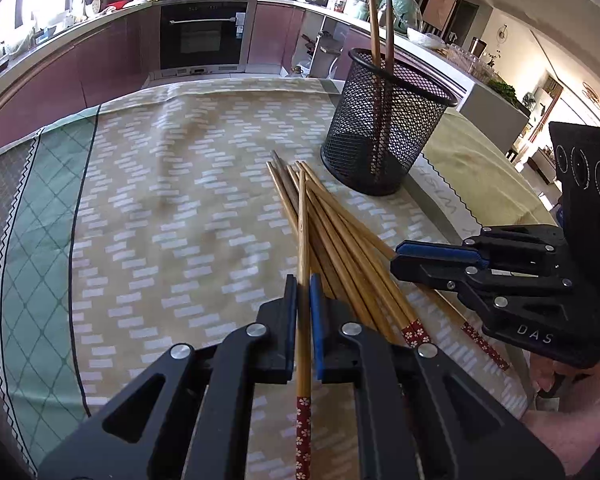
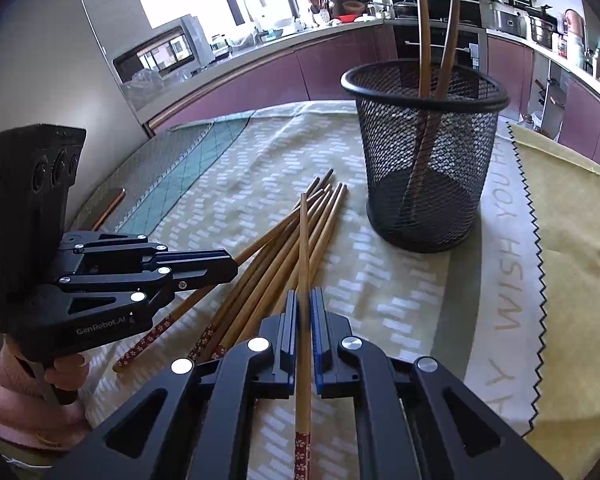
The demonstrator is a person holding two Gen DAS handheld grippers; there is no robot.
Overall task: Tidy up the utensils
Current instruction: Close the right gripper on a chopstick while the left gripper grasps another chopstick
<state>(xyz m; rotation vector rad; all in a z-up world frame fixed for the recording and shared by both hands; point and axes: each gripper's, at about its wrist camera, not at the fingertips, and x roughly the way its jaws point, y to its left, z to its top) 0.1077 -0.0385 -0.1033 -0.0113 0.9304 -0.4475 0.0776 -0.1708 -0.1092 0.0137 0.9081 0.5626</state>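
both grippers, left (image 1: 303, 300) and right (image 2: 304, 312), each pinch one chopstick (image 1: 303, 240), its patterned end cut off below.

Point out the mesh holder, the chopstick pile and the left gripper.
mesh holder (image 2: 428, 168), right wrist view, front mesh wall.
chopstick pile (image 1: 340, 248), left wrist view, mid shafts.
left gripper (image 1: 303, 320), left wrist view, between fingertips.

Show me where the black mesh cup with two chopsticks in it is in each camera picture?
Left wrist view: the black mesh cup stands upper right of centre, beyond the tips of the chopstick pile.
Right wrist view: the same cup stands upper right of centre, right of the pile.
Shared landmark: two dark chopsticks stick up out of it in both views.
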